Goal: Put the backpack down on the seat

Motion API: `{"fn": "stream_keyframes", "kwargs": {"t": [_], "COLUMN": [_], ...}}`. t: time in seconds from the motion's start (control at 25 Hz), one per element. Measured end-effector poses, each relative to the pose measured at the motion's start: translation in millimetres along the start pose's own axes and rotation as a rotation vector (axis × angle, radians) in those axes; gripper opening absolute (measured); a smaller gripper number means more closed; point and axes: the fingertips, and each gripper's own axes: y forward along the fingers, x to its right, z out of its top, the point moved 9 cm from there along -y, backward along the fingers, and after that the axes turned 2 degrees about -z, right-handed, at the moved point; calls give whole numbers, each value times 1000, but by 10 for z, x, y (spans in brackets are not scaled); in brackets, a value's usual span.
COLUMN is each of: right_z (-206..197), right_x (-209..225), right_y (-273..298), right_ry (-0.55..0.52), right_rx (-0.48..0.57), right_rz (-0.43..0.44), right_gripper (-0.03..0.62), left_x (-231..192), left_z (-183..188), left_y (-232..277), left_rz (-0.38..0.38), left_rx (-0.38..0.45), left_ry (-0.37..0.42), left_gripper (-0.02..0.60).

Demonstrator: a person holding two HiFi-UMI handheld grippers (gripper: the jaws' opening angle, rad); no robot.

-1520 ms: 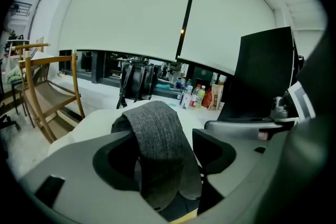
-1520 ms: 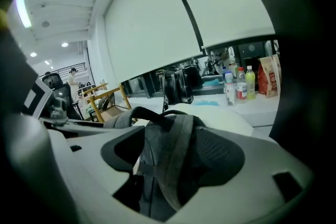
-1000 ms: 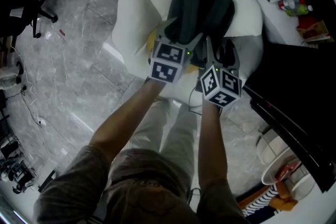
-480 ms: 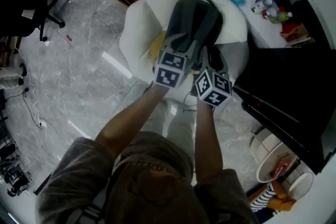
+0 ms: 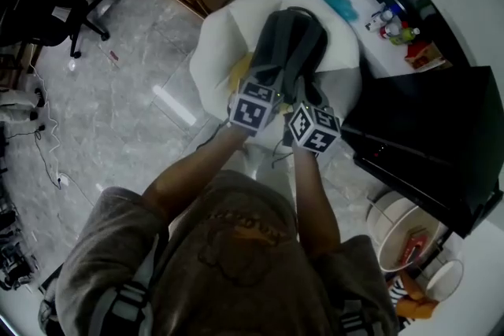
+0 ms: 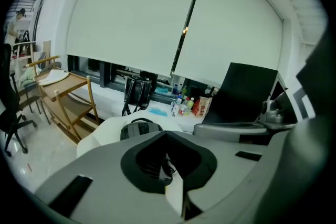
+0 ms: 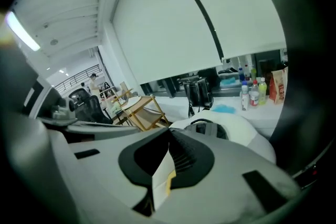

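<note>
The left tongs (image 6: 166,134) have just been closing and are now pressed together with nothing between them. Ahead of both tongs, the dark grey backpack (image 5: 293,39) lies on the white cushioned seat (image 5: 216,51), touched by neither. The right tongs (image 7: 169,130), just beside the left, have likewise just closed, empty.

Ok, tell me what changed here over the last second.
The left tongs and right tongs have just been closing and are now shut, with nothing between them. Both have lifted up and back from the backpack. The backpack stays where it was, lying on the white seat, with neither tongs touching it.
</note>
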Motion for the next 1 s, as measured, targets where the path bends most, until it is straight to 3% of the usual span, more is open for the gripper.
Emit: {"fn": "stream_keyframes", "kwargs": {"t": [0.44,0.76,1.0], "right_z": [300,582,820], "right_x": [-146,-318,-516], "right_y": [-755,-1209,-1657], "right_ry": [-56,-114,-247], "right_rx": [-14,64,192], "right_rz": [131,362,528], "right_gripper": [5,3,3], "left_x": [340,578,757], "left_z": [158,391,583], "left_y": [-710,-1217,-1650], "left_rz": [-95,-271,-356], "left_rx": [26,116,241], "left_ry": [-45,100,199], "left_gripper": [0,0,0]}}
